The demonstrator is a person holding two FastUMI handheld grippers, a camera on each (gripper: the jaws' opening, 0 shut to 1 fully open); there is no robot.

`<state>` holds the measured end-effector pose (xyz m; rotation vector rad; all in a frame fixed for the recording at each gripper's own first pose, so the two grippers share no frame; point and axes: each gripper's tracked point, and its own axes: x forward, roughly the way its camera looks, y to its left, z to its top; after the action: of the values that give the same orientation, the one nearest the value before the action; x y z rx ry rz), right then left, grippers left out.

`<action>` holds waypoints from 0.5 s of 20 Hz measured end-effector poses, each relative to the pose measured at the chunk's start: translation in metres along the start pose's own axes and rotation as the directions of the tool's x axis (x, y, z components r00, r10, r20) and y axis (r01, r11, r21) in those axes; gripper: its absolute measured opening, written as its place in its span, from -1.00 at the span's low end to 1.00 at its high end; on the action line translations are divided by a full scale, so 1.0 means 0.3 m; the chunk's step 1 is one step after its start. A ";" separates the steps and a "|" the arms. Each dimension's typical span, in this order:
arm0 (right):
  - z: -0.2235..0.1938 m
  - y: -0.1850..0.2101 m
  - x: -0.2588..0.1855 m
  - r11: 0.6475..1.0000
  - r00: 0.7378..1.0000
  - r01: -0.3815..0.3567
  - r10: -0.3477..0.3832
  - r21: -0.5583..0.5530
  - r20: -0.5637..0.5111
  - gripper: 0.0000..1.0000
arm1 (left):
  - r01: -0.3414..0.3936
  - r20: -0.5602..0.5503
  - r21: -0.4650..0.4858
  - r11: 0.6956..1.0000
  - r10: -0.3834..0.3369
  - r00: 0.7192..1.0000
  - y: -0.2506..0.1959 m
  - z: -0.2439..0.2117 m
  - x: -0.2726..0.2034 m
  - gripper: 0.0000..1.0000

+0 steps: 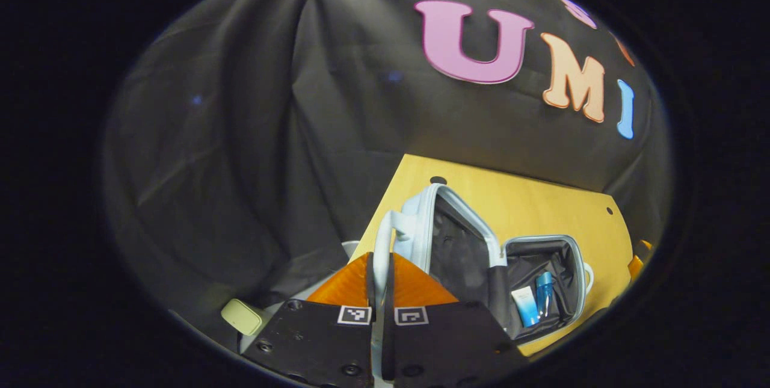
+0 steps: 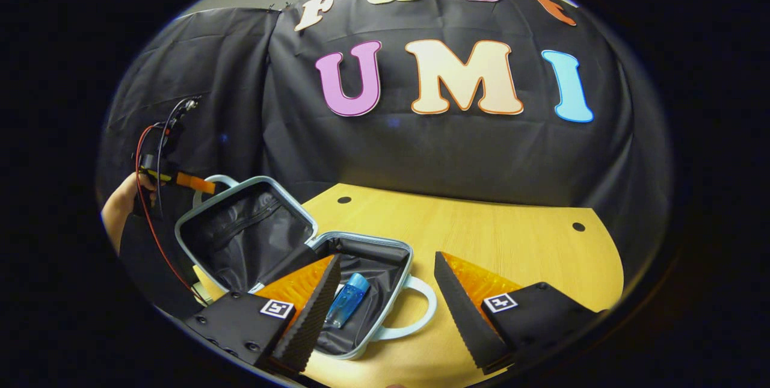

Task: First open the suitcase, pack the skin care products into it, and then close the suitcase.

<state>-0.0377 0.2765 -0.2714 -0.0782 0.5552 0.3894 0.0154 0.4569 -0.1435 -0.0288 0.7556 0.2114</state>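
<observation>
The pale blue suitcase (image 2: 367,243) lies open on the table, its black-lined lid (image 2: 240,237) standing tilted up at the left. My left gripper (image 1: 380,261) is shut on the lid's handle (image 1: 385,228); in the right gripper view that gripper (image 2: 195,183) and a hand (image 2: 117,207) hold the lid's top edge. In the suitcase base (image 1: 571,255) lie a blue bottle (image 1: 544,292) and a white tube (image 1: 524,305). My right gripper (image 2: 385,283) hangs open just above the base's near side, with the blue bottle (image 2: 348,299) between its fingers but untouched.
The wooden table (image 2: 511,243) has small holes near its back edge and bare room to the right of the suitcase. The base's own handle (image 2: 421,310) sticks out towards my right gripper. A small pale object (image 1: 243,316) sits low at the left.
</observation>
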 end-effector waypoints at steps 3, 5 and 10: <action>0.005 -0.059 -0.024 1.000 1.000 -0.025 0.025 0.008 0.002 0.97 | -0.009 0.016 0.037 0.999 0.008 1.000 -0.120 0.046 -0.071 -1.00; 0.017 -0.102 -0.030 0.999 0.999 -0.035 0.035 0.024 0.009 0.97 | -0.003 0.029 0.067 0.998 0.001 1.000 -0.197 0.071 -0.109 -1.00; 0.056 -0.218 -0.063 0.998 0.998 -0.043 0.041 0.044 0.042 0.97 | 0.093 0.066 0.083 0.992 -0.098 0.993 -0.473 0.140 -0.177 -1.00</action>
<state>-0.0192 0.2126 -0.2491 -0.0151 0.5258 0.4187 0.0348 0.3128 -0.0837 0.0185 0.6908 0.0903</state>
